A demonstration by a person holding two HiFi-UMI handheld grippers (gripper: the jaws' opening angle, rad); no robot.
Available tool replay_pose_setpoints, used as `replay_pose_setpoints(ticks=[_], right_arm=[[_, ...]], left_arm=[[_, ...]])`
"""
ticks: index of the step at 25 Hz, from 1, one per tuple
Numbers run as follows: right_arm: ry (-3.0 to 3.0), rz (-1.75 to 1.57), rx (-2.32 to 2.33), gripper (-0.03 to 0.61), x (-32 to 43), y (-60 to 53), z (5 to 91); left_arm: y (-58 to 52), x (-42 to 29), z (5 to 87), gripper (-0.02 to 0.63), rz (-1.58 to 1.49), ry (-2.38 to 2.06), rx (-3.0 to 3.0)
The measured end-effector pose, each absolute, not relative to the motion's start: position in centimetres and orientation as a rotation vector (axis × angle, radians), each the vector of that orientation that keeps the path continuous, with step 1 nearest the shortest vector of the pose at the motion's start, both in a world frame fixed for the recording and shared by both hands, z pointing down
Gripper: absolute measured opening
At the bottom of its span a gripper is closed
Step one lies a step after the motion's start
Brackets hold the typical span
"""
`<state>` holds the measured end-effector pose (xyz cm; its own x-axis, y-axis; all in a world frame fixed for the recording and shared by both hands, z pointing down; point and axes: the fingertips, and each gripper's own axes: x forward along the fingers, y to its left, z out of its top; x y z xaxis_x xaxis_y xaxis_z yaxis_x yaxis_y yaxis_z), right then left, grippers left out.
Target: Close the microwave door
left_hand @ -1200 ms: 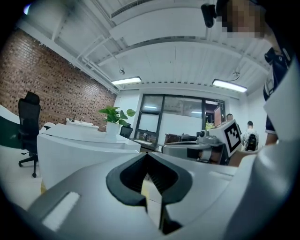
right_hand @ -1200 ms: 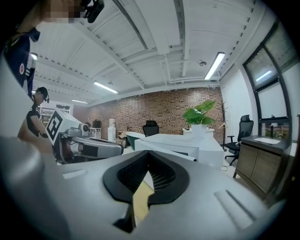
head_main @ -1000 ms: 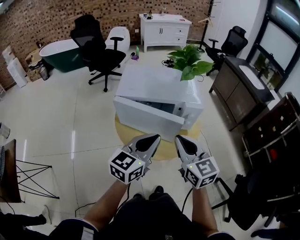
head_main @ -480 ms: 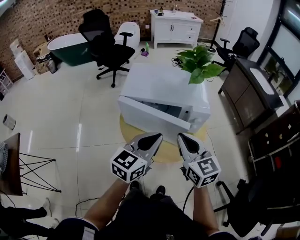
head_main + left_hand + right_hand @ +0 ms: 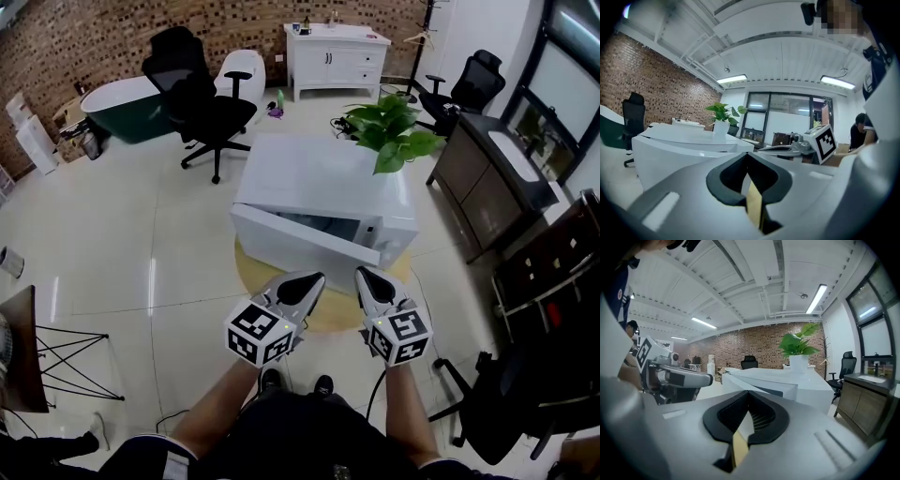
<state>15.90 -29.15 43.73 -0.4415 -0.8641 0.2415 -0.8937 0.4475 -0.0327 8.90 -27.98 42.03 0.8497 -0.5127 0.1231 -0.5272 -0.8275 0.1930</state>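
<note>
A white microwave point(image 5: 323, 187) stands on a low round wooden table point(image 5: 246, 272), and its door point(image 5: 300, 242) hangs partly open toward me, hinged at the left. Both grippers hover side by side just short of that door, touching nothing. The left gripper point(image 5: 305, 281) is shut and empty, and so is the right gripper point(image 5: 368, 278). In the left gripper view the microwave point(image 5: 684, 145) lies ahead on the left beyond the left gripper point(image 5: 749, 161). In the right gripper view the microwave point(image 5: 778, 380) sits ahead past the right gripper point(image 5: 749, 399).
A potted plant point(image 5: 389, 131) stands at the microwave's far right corner. A black office chair point(image 5: 197, 103) and a dark bathtub point(image 5: 117, 103) are at the back left. A dark wooden sideboard point(image 5: 487, 178) runs along the right. A wire-legged table point(image 5: 19, 356) sits at the left edge.
The head view has shifted slightly. Both grippers stay shut in nearly the same place before the door, which stays ajar.
</note>
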Motion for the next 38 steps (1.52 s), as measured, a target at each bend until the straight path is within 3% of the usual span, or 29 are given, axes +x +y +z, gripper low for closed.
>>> replay_pose_setpoints(ticks=[38], right_arm=[[-2.216,0.233,1.772,0.002,21.0,-38.1,47.4]], left_arm=[[-30.3,8.0,43.5,0.012,0.148,-0.786,2.778]])
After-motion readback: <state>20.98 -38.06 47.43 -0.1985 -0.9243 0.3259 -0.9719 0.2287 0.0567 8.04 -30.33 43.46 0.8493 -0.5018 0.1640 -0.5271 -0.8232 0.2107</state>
